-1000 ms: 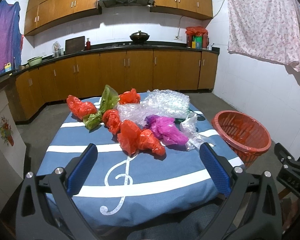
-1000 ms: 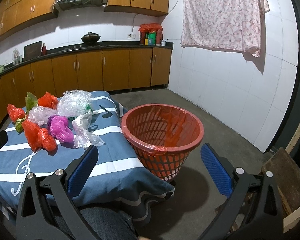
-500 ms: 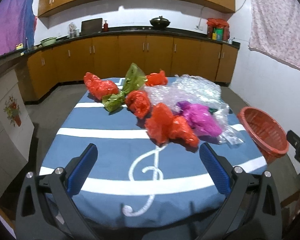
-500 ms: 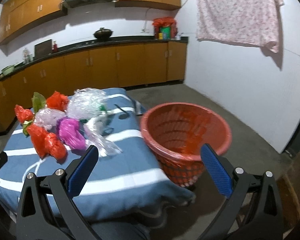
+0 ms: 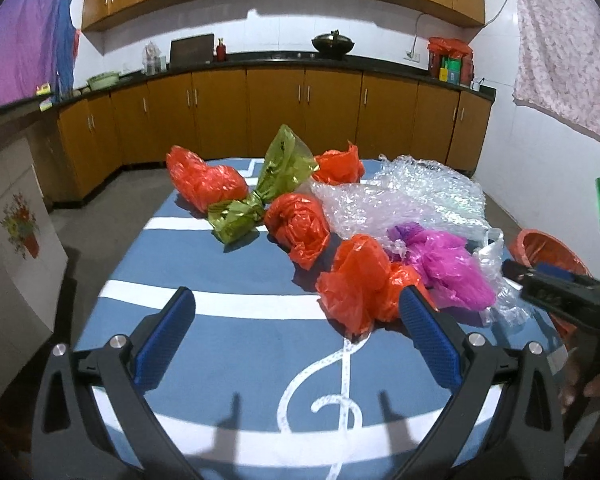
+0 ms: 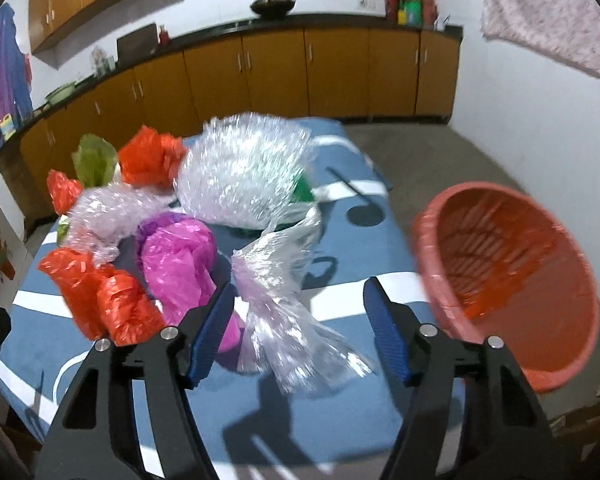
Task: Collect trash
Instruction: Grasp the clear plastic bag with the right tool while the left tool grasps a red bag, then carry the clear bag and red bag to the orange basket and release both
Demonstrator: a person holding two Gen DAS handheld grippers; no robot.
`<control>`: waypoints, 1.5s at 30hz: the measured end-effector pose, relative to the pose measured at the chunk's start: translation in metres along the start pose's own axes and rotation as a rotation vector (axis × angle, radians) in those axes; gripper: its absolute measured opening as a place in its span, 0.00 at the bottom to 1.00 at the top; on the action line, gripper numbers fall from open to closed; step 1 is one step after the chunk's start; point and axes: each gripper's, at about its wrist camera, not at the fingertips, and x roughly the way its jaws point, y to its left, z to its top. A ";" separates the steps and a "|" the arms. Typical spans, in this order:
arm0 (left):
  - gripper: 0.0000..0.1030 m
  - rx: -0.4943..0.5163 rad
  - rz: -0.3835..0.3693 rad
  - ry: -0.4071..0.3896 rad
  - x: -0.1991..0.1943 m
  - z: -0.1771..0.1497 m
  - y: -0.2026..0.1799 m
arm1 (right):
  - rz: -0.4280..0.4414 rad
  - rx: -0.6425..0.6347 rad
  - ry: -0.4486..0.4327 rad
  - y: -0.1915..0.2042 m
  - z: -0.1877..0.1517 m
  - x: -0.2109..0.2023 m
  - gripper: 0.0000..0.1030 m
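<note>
Crumpled plastic bags lie on a blue striped tablecloth (image 5: 228, 344): red ones (image 5: 360, 284), a green one (image 5: 260, 200), a magenta one (image 5: 448, 264) and clear wrap (image 5: 404, 200). My left gripper (image 5: 296, 328) is open over the cloth, with the nearest red bag at its right finger. My right gripper (image 6: 300, 328) is open just above a clear crumpled bag (image 6: 280, 296), beside the magenta bag (image 6: 176, 256). A red mesh basket (image 6: 512, 280) stands off the table's right side. The basket also shows in the left wrist view (image 5: 548, 248).
Wooden cabinets and a dark counter (image 5: 300, 60) run along the back wall. A floral cloth (image 5: 568, 48) hangs on the right wall. A white panel with a flower picture (image 5: 20, 232) stands left of the table. My right gripper's body (image 5: 560, 292) shows at the left view's right edge.
Both grippers have moved forward over the table toward the bags. The right gripper swung left from the basket to the clear bag.
</note>
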 end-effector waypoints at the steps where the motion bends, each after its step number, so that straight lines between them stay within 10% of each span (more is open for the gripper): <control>1: 0.96 -0.004 -0.004 0.007 0.005 0.001 0.001 | 0.002 -0.001 0.011 0.001 0.001 0.006 0.64; 12: 0.96 0.014 -0.079 0.039 0.042 0.007 -0.014 | 0.019 -0.043 0.109 0.004 -0.003 0.045 0.27; 19: 0.93 0.015 -0.124 0.082 0.059 0.008 -0.031 | 0.010 -0.039 0.080 -0.002 -0.007 0.033 0.23; 30: 0.23 -0.007 -0.191 0.133 0.071 0.014 -0.030 | -0.005 -0.020 0.073 -0.013 -0.011 0.018 0.23; 45: 0.10 0.051 -0.277 0.038 0.007 0.019 -0.039 | 0.012 -0.002 0.020 -0.024 -0.015 -0.021 0.12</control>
